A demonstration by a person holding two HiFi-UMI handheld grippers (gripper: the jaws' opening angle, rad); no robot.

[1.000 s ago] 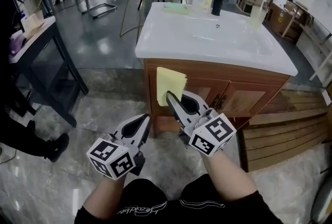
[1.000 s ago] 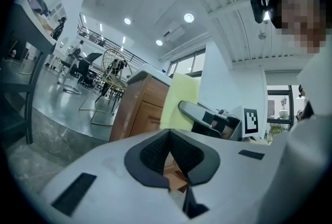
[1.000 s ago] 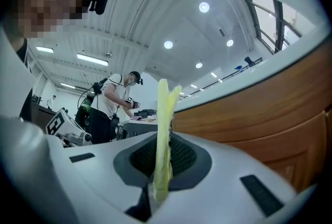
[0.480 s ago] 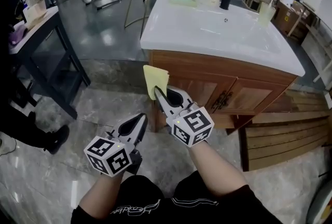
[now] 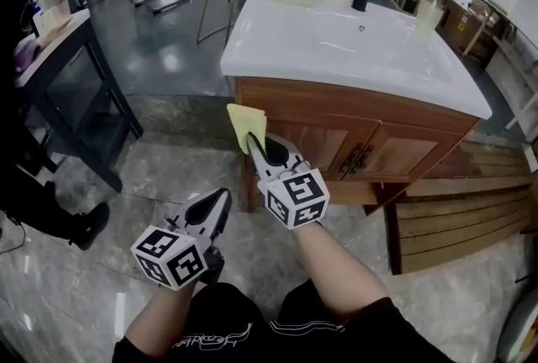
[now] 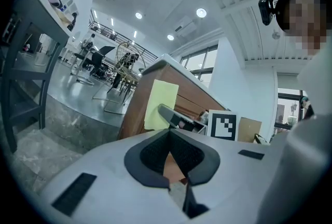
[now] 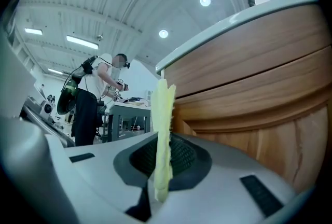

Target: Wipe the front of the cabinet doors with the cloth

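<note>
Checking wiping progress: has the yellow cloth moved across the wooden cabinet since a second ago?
Yes. The yellow cloth slid left, to the left corner of the wooden cabinet.

The right gripper is reaching forward on an outstretched forearm, its jaws pinching the yellow cloth edge-on. The left gripper is hanging lower, nearer the body, pointing forward, its jaws seemingly pressing together on nothing.

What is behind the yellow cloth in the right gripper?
The left end of the wooden cabinet front, just under the white countertop. The cloth, clamped in the right gripper, hides that patch of wood; whether it touches the wood cannot be told.
</note>
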